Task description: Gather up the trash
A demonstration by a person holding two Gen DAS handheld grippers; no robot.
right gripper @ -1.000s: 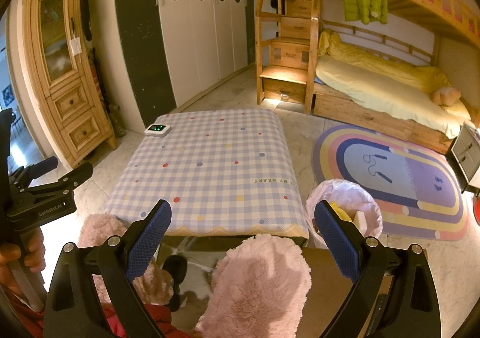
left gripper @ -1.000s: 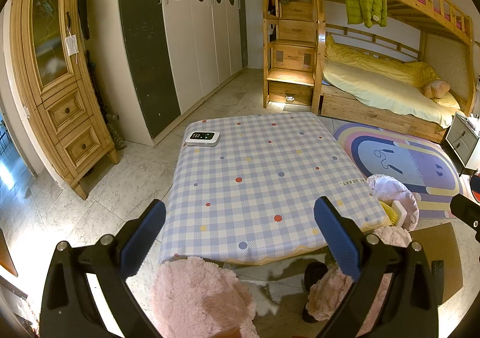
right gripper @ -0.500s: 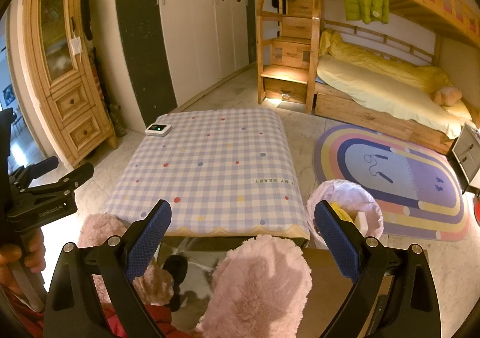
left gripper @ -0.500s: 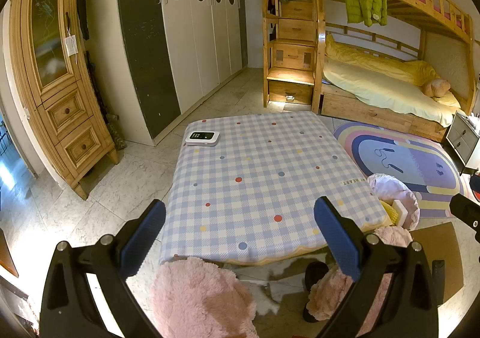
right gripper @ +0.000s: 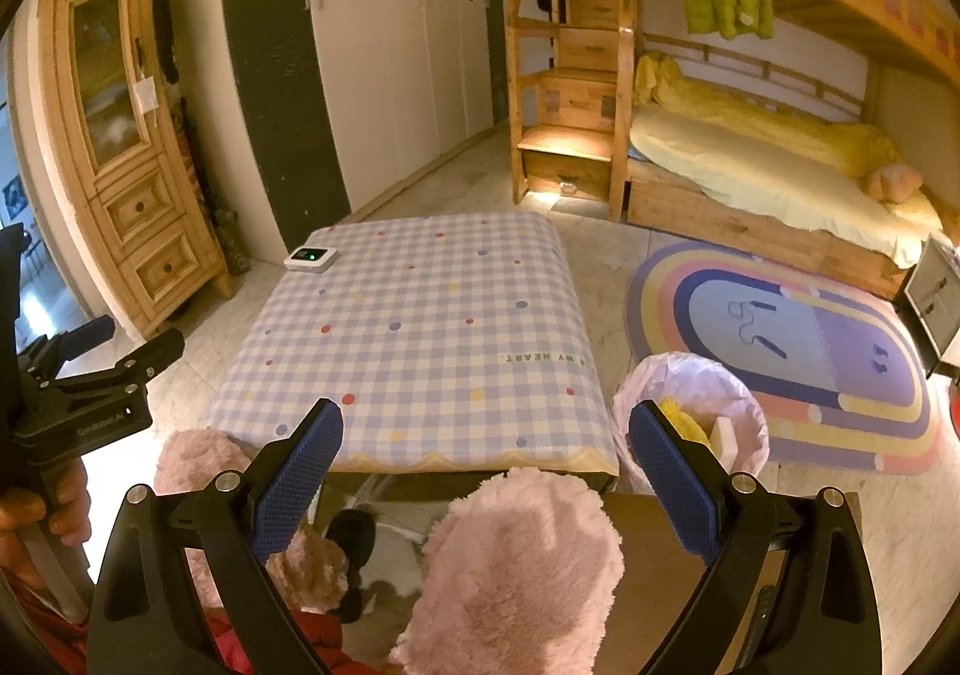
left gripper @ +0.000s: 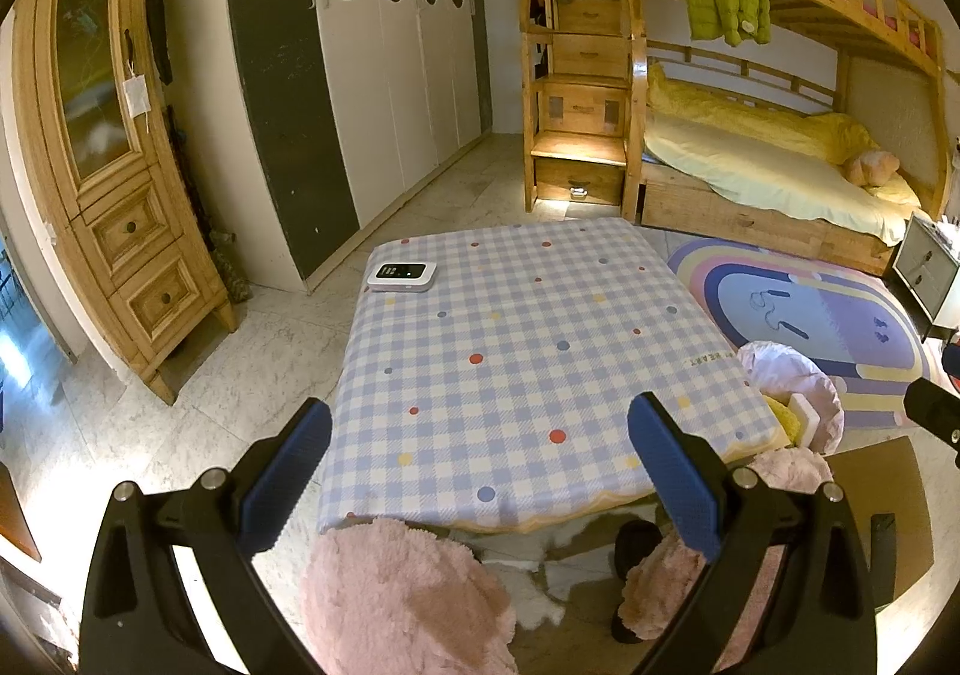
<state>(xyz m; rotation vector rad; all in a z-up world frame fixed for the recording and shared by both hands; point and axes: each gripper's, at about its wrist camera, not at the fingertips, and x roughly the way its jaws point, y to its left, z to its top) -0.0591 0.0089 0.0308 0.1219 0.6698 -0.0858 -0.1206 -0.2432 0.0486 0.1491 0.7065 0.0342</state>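
A low table with a blue checked cloth point(left gripper: 510, 351) point(right gripper: 420, 339) stands in front of me. A bin lined with a pale pink bag point(right gripper: 690, 411) point(left gripper: 792, 387) stands at the table's right front corner, holding yellow and white trash point(right gripper: 678, 417). My left gripper point(left gripper: 480, 471) is open and empty, above the table's near edge. My right gripper point(right gripper: 486, 465) is open and empty, above the near edge, left of the bin. The left gripper also shows at the left of the right wrist view point(right gripper: 90, 375).
A small white device with a lit screen point(left gripper: 401, 275) point(right gripper: 311, 257) lies on the table's far left corner. Pink fluffy slippers point(right gripper: 528, 561) point(left gripper: 408, 597) are below. A bunk bed point(left gripper: 750, 159), a wardrobe point(left gripper: 384, 63), a wooden cabinet point(left gripper: 114, 183) and a rainbow rug point(right gripper: 798, 351) surround the table.
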